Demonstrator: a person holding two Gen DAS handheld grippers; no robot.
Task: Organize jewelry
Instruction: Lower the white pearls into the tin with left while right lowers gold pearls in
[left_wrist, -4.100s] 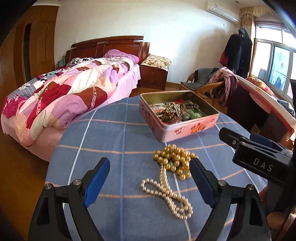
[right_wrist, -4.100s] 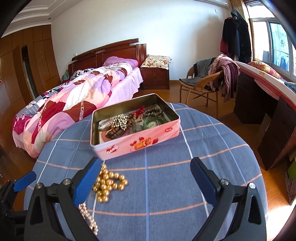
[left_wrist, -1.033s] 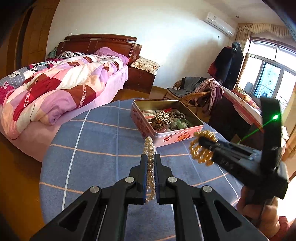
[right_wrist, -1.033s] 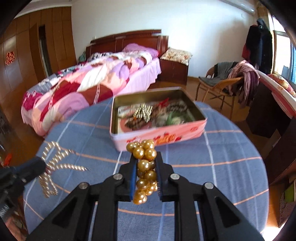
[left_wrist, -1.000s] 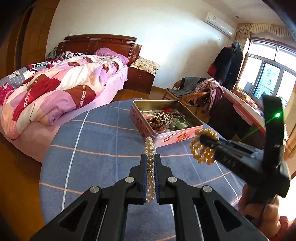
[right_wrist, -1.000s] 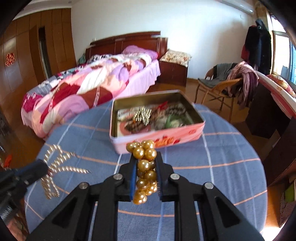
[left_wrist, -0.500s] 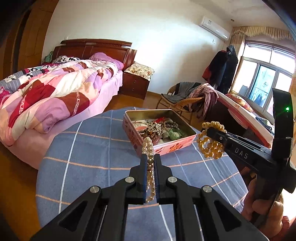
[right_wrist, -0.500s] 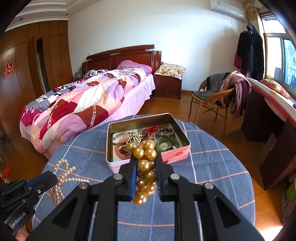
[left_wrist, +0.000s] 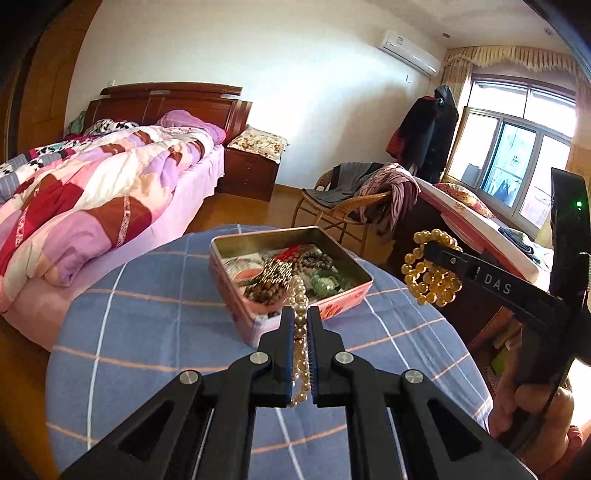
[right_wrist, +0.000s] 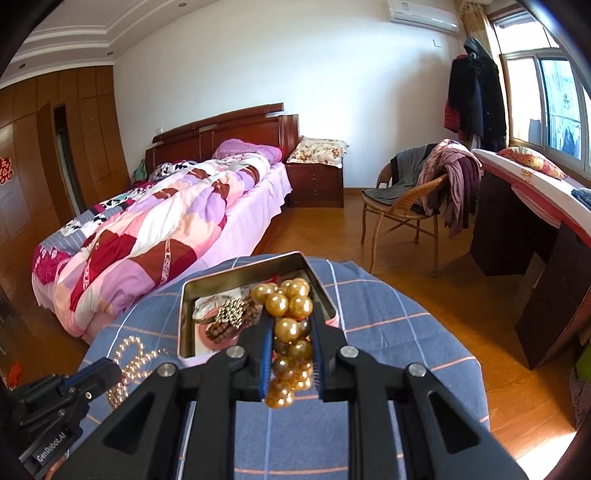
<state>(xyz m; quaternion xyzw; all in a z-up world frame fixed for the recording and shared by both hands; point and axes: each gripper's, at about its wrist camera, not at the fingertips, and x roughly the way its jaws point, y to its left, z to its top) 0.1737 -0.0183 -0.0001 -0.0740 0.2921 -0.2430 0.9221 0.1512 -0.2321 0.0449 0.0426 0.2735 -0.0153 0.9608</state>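
A: What does the left gripper (left_wrist: 300, 325) have?

B: Its jaws are pinched tight on the white pearl necklace (left_wrist: 301, 332). The strand runs up between the blue pads, and a loop of it pokes out past the tips.

A: And the right gripper (right_wrist: 292, 332)?

B: Narrow jaws, clamped on the gold bead strand (right_wrist: 288, 325). A cluster of beads bulges above the tips and more hang below the pads. In the left wrist view the same beads dangle in a bunch at 3 o'clock, off the end of the right gripper, with a hand (left_wrist: 532, 406) gripping its handle at about 4 o'clock.

A: Where is the tin?

B: The pink tin (left_wrist: 295, 306) sits open on the worktop (left_wrist: 155, 317), which is covered by a blue checked cloth. In the left wrist view it lies just past the jaw tips at 12 o'clock. It already holds brown beads, a green piece and a metallic bracelet.

A: Is either strand touching the tin?

B: I cannot tell; both overlap it in the pictures.

A: And behind?

B: A bed (right_wrist: 166, 221) at 10 o'clock, a wicker chair (right_wrist: 402, 206) at 2 o'clock.
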